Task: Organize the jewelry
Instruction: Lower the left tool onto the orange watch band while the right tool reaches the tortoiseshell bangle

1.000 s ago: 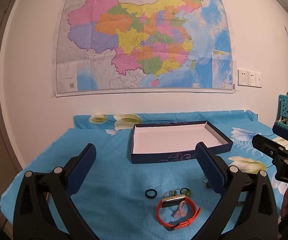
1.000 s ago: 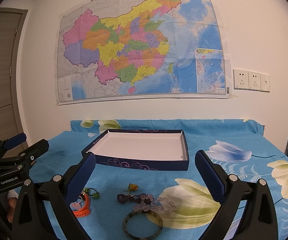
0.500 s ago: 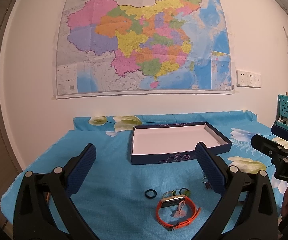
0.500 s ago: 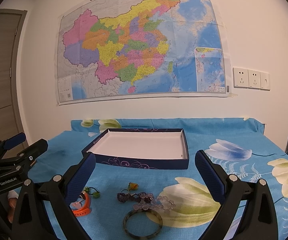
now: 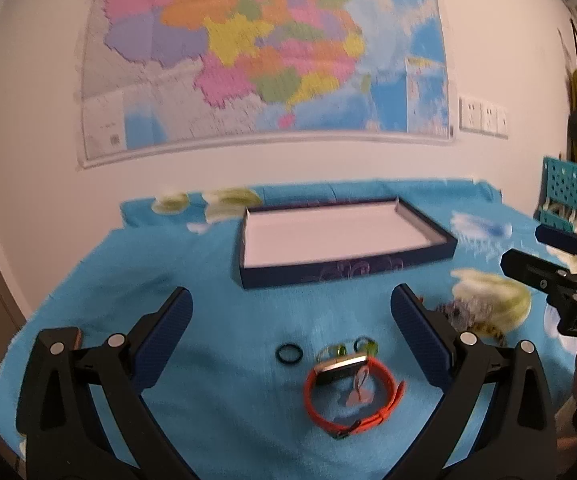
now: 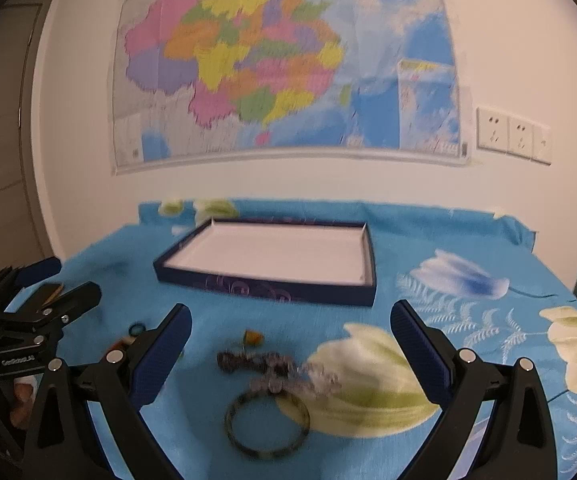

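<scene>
Orange watch strap [image 5: 352,396], lower centre, looks soft and floppy, so pinch its stiff face with your wide-open left tool [image 5: 290,340].

Orange watch [image 5: 352,394] and dark mottled bangle [image 6: 267,424] lie on turquoise cloth [image 5: 216,280] (white-and-yellow floral print).

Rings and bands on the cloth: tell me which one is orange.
The watch strap, lying between the left gripper fingers. The small ring beside it is black, and the bangle is dark and mottled.
</scene>
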Motion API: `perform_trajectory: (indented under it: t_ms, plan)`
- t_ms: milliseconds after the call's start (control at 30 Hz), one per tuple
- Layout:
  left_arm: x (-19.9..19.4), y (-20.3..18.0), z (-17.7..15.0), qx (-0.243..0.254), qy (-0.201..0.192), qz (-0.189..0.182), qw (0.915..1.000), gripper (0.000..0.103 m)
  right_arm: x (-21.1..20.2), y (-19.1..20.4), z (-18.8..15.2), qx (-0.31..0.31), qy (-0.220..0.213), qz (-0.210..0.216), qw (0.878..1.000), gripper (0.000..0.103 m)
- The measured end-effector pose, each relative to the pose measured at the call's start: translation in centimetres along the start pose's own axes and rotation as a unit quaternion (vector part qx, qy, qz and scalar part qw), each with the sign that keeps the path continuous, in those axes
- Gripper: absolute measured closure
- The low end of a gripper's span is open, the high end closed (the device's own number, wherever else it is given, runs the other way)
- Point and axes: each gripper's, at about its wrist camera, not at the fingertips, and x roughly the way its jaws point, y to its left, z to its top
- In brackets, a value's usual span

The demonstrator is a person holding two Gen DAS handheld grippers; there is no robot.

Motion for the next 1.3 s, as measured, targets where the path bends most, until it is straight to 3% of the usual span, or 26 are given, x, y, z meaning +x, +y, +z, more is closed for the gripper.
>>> perform_trajectory:
  t_ms: [167,433,600,933,1300]
  plan:
    - [1.5,-0.1,-1.3,0.009,0.038,-0.029,0.9988,0.005,1.2,-0.1,-0.8,-0.01,0.047,0.01,0.999,0.009]
    - [2.8,-0.6,-3.0,0.025,0.081,-0.059,0.9947,0.005,3.0,-0.8,-2.3,-0.01,0.12,0.034,0.992,0.03]
    - [3.6,-0.4,-3.4,0.022,0.103,-0.072,0.9918,0.011,3.4,-1.8,-2.5,0.009,0.133,0.038,0.99,0.037]
    - [4.8,0.6,-3.5,0.014,0.137,-0.085,0.9868,0.026,4.5,-2.8,-2.0,0.015,0.156,0.037,0.987,0.041]
    - [5.2,1.8,-3.2,0.009,0.145,-0.083,0.9859,0.039,6.2,-3.7,-1.8,0.038,0.18,0.054,0.981,0.055]
